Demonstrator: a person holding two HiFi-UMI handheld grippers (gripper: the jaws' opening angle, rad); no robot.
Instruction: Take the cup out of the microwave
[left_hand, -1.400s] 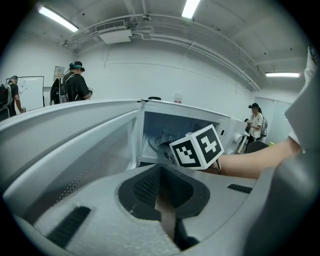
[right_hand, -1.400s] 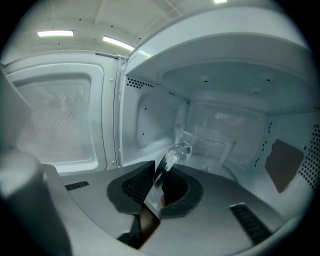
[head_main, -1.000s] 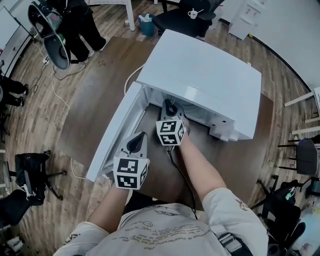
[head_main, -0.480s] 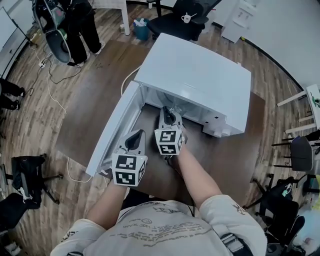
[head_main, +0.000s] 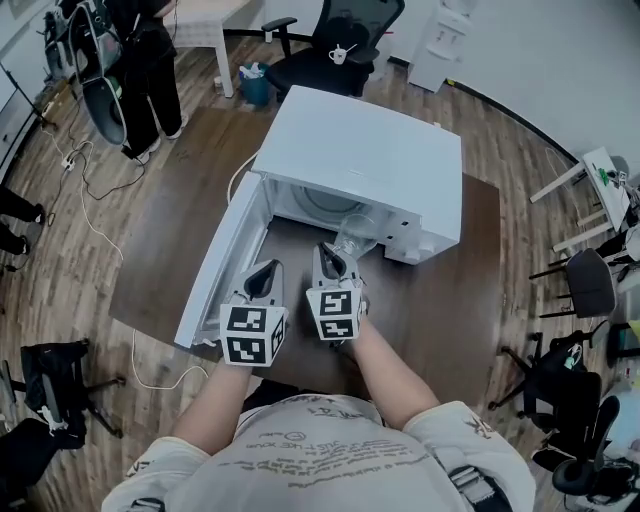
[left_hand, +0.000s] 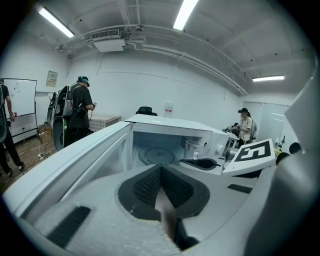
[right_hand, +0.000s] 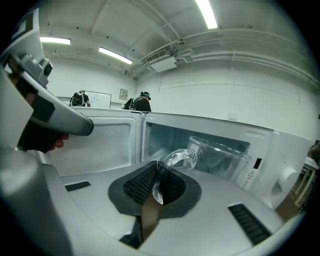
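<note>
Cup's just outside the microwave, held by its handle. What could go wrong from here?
1. The right gripper pinches only the curved handle of the clear glass cup, whose body hangs beyond the jaws; it might pivot or slip.
2. The cup sits just outside the white microwave's opening; a sideways swing could knock its frame.
3. The open white door stands beside the shut, empty left gripper; a bump is possible.

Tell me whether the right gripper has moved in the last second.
Yes. The right gripper, shut on the cup, has backed out of the microwave, away from its opening.
</note>
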